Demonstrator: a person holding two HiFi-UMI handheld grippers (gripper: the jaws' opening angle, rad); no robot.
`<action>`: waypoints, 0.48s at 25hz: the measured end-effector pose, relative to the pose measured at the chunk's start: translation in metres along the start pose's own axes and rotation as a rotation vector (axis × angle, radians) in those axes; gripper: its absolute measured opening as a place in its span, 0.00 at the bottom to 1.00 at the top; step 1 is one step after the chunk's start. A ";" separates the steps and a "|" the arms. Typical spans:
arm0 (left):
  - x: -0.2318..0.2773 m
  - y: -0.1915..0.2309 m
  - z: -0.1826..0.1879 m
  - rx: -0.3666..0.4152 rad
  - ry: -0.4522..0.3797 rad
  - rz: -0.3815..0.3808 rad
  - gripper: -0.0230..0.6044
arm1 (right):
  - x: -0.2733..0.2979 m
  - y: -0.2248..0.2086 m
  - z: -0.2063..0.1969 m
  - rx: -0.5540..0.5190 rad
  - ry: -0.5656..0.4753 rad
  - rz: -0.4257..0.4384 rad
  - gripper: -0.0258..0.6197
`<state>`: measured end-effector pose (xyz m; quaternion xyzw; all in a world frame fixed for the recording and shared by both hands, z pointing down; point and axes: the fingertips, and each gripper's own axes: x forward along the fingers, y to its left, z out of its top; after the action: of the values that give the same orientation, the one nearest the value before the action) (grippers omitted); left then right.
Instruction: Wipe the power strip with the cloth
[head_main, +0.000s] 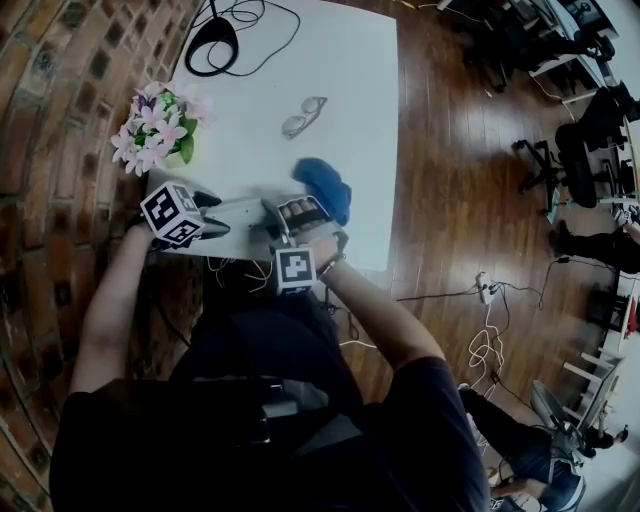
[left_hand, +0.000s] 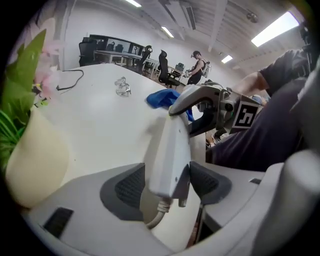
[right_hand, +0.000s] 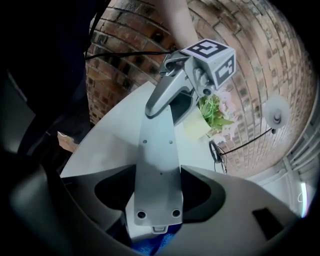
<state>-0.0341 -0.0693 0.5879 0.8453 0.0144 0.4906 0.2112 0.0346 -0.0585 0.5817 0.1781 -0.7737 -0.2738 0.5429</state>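
Note:
The white power strip (head_main: 245, 213) stretches between my two grippers at the table's near edge. My right gripper (right_hand: 155, 200) is shut on one end of the strip (right_hand: 157, 165), both pads against its sides, with the screw-holed face towards the camera. My left gripper (left_hand: 165, 185) stands open around the cable end of the strip (left_hand: 170, 150): the right pad is at its side and a thin gap shows at the left pad. The blue cloth (head_main: 325, 185) lies bunched on the table just beyond the right gripper (head_main: 290, 215) and also shows under its jaws (right_hand: 155, 245).
A cream pot of pink flowers (head_main: 160, 125) stands close by the left gripper (head_main: 215, 213). Glasses (head_main: 303, 115) lie mid-table and a black cable (head_main: 215, 45) at the far end. A brick wall runs along the left, wooden floor with chairs on the right.

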 end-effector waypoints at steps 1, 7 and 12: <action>0.002 0.000 0.001 -0.013 -0.007 -0.013 0.51 | 0.001 0.000 -0.001 0.004 -0.001 0.001 0.46; 0.002 0.000 0.004 -0.018 -0.026 -0.022 0.47 | 0.010 -0.007 -0.011 0.136 -0.006 -0.001 0.50; -0.006 0.008 0.011 0.004 -0.110 0.110 0.44 | -0.025 -0.028 -0.021 0.503 -0.107 0.014 0.52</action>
<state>-0.0295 -0.0811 0.5816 0.8709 -0.0426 0.4541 0.1828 0.0620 -0.0709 0.5512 0.2874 -0.8464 -0.0779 0.4415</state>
